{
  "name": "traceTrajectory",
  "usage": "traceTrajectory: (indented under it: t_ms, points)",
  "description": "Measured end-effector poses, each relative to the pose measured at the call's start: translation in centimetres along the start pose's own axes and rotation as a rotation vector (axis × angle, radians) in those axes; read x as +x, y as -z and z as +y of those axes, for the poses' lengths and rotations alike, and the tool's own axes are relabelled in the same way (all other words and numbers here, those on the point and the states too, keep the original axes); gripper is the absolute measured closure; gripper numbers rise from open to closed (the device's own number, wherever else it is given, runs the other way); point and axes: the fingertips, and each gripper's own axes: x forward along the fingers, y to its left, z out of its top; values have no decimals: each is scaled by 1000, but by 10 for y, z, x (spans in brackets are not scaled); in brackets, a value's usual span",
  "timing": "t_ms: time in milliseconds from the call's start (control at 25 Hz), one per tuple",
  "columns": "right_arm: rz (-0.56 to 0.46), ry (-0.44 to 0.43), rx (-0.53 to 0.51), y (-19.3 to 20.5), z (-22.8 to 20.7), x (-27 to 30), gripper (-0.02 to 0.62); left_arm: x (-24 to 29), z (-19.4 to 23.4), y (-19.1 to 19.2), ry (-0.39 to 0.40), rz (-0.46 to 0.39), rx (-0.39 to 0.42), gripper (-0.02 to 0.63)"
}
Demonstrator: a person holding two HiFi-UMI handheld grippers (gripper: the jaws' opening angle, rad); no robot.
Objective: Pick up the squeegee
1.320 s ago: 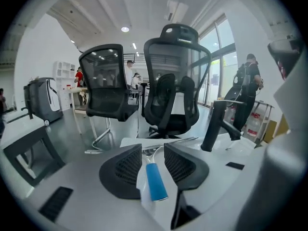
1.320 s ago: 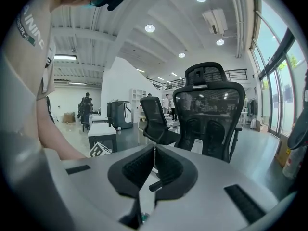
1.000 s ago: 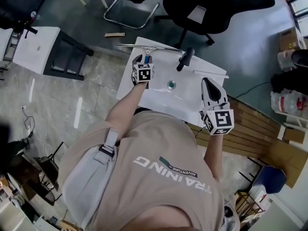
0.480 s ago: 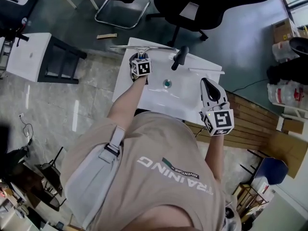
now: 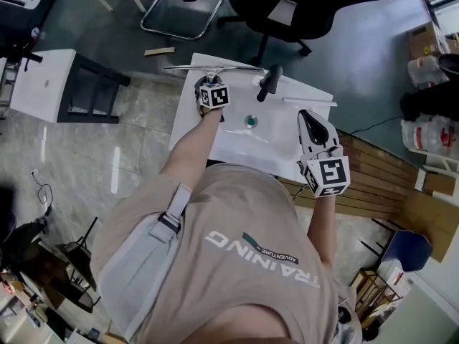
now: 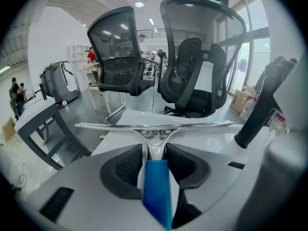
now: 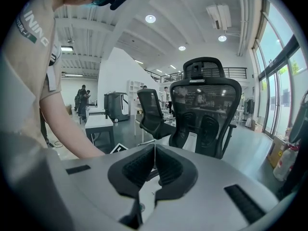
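Note:
The squeegee [image 6: 155, 127] has a long metal blade bar, a chrome neck and a blue handle [image 6: 157, 191]. My left gripper [image 6: 155, 154] is shut on it, the black pads pressing the neck just above the handle. In the head view the squeegee [image 5: 212, 69] lies across the far left edge of the white sink top [image 5: 201, 124], with my left gripper [image 5: 210, 84] right behind it. My right gripper [image 5: 310, 125] hovers over the sink's right side, shut with nothing in it; its pads [image 7: 143, 165] meet.
A black faucet [image 5: 268, 84] stands at the back of the sink, right of the squeegee, with a drain [image 5: 251, 122] in the basin. Two black office chairs [image 5: 308, 2] stand beyond the sink. A white side table [image 5: 50, 83] is at the left.
The left gripper reached further forward along the handle and now grips the neck near the blade. The right gripper stayed over the sink's right side.

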Motion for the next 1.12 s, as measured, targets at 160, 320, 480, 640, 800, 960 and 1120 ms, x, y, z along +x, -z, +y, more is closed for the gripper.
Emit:
traceTrajectory:
  t_ms: [160, 320, 480, 640, 800, 960, 1120]
  points:
    - [5, -1, -2, 0, 1, 3, 563, 5, 3, 0, -8, 2, 12, 447]
    - [7, 4, -4, 0, 1, 0, 563, 3, -2, -2, 9, 0, 33, 463]
    - [8, 12, -5, 3, 0, -5, 563, 4, -4, -1, 31, 11, 41, 476]
    - [5, 21, 2, 3, 2, -8, 563, 3, 2, 1, 38, 21, 56, 479]
    - [-3, 20, -2, 2, 3, -9, 563, -9, -3, -5, 101, -14, 38, 480]
    - [-8, 14, 10, 6, 4, -8, 563, -19, 1, -15, 116, -74, 45, 480]
    - [-15, 1, 17, 7, 8, -5, 563, -27, 7, -28, 118, -116, 47, 480]
